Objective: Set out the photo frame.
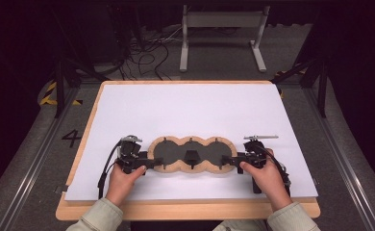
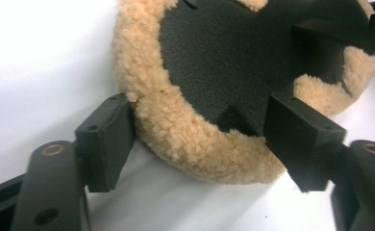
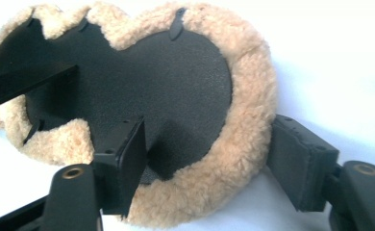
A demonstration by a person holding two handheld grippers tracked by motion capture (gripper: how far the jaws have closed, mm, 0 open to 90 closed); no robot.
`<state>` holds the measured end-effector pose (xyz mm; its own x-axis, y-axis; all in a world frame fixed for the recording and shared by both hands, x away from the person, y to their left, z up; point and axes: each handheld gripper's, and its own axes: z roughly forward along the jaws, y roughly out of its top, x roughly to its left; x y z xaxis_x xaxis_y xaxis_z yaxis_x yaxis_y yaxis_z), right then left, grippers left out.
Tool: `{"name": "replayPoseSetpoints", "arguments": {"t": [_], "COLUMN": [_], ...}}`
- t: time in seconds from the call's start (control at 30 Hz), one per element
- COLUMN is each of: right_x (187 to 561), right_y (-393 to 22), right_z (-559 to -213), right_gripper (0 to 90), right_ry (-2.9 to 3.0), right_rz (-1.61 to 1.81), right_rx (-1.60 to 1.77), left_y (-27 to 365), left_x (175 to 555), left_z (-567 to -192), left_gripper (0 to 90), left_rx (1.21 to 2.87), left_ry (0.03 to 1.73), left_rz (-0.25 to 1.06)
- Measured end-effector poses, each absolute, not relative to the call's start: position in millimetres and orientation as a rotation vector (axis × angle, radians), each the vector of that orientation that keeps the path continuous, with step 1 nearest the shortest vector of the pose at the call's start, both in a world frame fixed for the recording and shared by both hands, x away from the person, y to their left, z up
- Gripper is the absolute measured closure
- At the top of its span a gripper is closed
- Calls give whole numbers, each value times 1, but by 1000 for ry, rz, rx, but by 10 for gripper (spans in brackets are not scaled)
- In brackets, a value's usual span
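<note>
A three-lobed pad [image 1: 173,151] with a tan fleece rim and a black inside lies flat on the white board [image 1: 185,106], near its front edge. My left gripper [image 1: 154,163] is at the pad's left end and my right gripper [image 1: 226,161] at its right end, each held in a hand. In the left gripper view the left gripper [image 2: 197,125] straddles the fleece rim [image 2: 176,130]: one pad touches the rim's outer edge, the other stands over the black inside. The right gripper [image 3: 209,139] straddles the rim [image 3: 243,96] likewise, with a small gap. A black raised piece [image 1: 191,156] sits mid-pad.
The board rests on a wooden table [image 1: 185,209] whose front edge is just below the hands. Behind the table, on the floor, stand a white frame [image 1: 221,38], loose cables [image 1: 142,53] and dark stand legs [image 1: 60,86]. A cable trails from each gripper.
</note>
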<state>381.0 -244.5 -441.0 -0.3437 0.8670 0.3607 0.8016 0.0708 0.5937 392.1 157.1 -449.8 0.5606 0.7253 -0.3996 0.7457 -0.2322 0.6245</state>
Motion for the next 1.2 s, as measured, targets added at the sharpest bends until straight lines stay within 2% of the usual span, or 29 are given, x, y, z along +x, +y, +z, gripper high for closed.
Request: {"name": "replayPoseSetpoints", "arguments": {"t": [0.47,0.67,1.2], "right_x": [369,362,355], "right_y": [-254,-252,-248], "right_z": [-420,-408,-396], "right_gripper": [575,613,615], "right_ry": [2055,1987,1911], "right_rz": [1278,1327,1351], "right_rx": [1673,1573,1301], "left_y": [160,163,163], "left_x": [384,380,373], "left_z": [-437,-431,-416], "left_gripper": [475,546,659], "left_rx": [1956,1925,1874], "left_ry": [1164,1165,1098], "left_rz": [124,192,379]}}
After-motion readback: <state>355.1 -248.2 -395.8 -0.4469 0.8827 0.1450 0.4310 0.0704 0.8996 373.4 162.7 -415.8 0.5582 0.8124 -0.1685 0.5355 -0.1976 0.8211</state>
